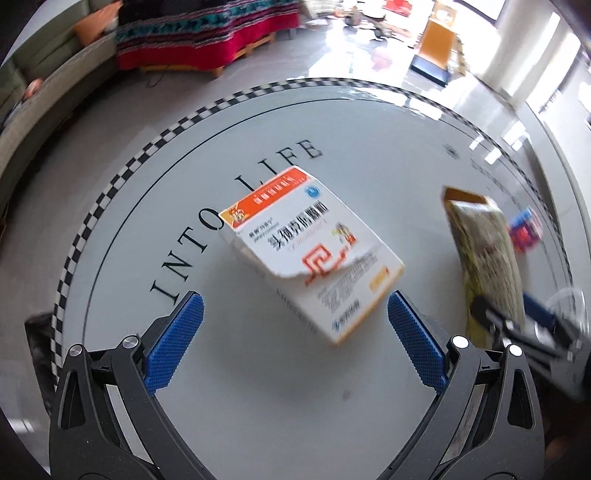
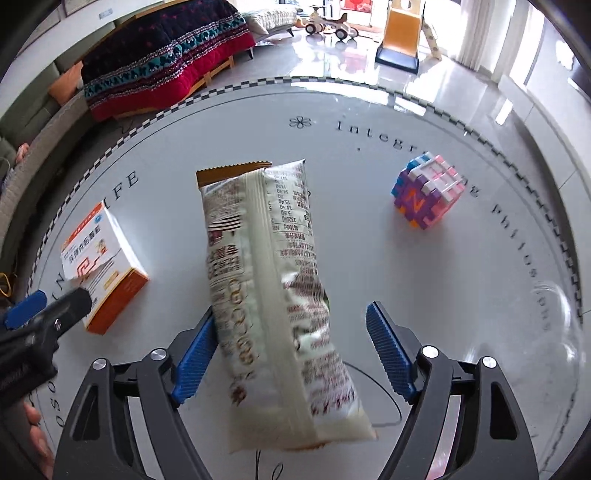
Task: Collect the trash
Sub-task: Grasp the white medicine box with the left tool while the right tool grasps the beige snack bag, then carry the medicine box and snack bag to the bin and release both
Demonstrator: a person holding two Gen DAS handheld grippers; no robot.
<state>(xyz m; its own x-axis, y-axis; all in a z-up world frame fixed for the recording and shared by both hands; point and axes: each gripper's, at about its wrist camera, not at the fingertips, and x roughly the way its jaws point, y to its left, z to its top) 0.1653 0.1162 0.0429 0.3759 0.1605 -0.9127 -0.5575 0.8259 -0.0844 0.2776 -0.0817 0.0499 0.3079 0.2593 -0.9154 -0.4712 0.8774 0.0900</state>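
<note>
**Bright living room around a round printed surface**

A round white surface (image 2: 369, 258) with a black-and-white checked border and black lettering fills the foreground. Beyond it lies a glossy pale floor (image 2: 461, 85) with strong glare from daylight at the far right. A wooden-framed bench (image 2: 218, 72) carries a dark, red and teal patterned blanket (image 2: 166, 55). A grey-green sofa (image 1: 55, 62) with an orange cushion (image 1: 92, 27) runs along the left. A yellow toy slide (image 2: 400, 27) and a ride-on toy (image 2: 325, 22) stand farther back.

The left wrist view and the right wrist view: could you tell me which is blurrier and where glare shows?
Left wrist view: motion blur smears the torn box and the wrapper; glare washes the floor beyond the table. Right wrist view: sharper, wrapper print partly readable; window light reflects on the tabletop's right side; fisheye bends the rim.
</note>
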